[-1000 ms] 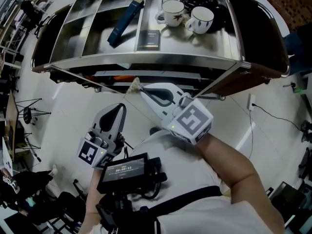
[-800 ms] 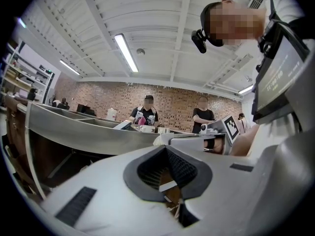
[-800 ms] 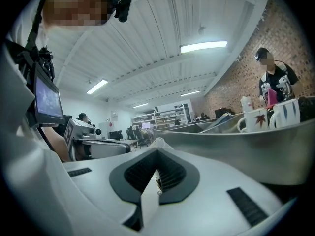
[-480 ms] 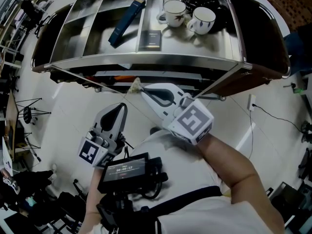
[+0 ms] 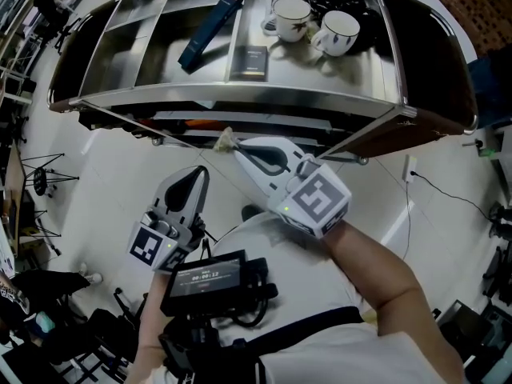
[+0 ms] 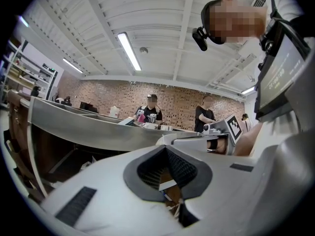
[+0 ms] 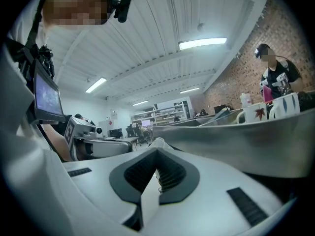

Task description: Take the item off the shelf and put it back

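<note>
Head view and both gripper views, shelf task. My right gripper points level toward the steel shelf. Its jaws are closed together and pinch a small beige item at their very tips. In the right gripper view the same item shows as a pale lump just past the meeting pads. The item is off the shelf, hanging in the air just in front of the front rim and touching no surface. My left gripper sits lower and to the left, well apart from the shelf. Its jaws are drawn together with nothing between the pads, as the left gripper view confirms. On the shelf top stand two white mugs side by side. A blue flat box leans in the next compartment, and a small dark box lies between them.
</note>
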Demonstrator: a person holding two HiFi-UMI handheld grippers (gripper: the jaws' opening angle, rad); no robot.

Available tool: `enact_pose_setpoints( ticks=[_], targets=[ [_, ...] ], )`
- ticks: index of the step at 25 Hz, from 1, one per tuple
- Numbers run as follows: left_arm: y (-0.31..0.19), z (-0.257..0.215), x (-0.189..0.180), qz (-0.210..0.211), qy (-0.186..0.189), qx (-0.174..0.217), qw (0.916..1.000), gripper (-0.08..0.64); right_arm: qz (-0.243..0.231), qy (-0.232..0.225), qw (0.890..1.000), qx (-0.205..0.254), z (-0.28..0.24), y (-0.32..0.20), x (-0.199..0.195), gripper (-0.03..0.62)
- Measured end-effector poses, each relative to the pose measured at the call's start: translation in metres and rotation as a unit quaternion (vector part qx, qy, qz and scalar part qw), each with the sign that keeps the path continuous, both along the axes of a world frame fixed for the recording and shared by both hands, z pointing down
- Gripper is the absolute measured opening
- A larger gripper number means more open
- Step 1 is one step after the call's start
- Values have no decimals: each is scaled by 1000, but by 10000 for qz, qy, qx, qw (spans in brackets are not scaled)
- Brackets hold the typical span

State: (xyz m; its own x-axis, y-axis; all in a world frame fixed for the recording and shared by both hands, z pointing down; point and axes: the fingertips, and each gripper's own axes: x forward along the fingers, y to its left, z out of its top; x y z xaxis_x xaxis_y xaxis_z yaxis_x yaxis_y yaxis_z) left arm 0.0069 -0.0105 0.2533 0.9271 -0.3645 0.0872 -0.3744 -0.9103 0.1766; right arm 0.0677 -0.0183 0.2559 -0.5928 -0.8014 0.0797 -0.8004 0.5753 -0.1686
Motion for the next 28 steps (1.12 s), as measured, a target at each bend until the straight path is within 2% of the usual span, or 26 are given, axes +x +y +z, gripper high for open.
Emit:
enact_pose_setpoints(
  ticks=[16,21,24,28],
  targets=[
    [0,51,-13,-464,-136,-515,9975,8,-85,254,9955,-913,79,-14,-3,0],
    [6,71,-14,-658,-170,-742,9949,8,-118,341,9889,-1442,114,-16,4,0],
    [3,82,-15,-682,-217,-775,9944,8,29,317,9860,-1639,134,-30,10,0],
    [5,97,-19,-751,-173,-812,9937,8,270,562,9808,-1846,167,-46,18,0]
  ],
)
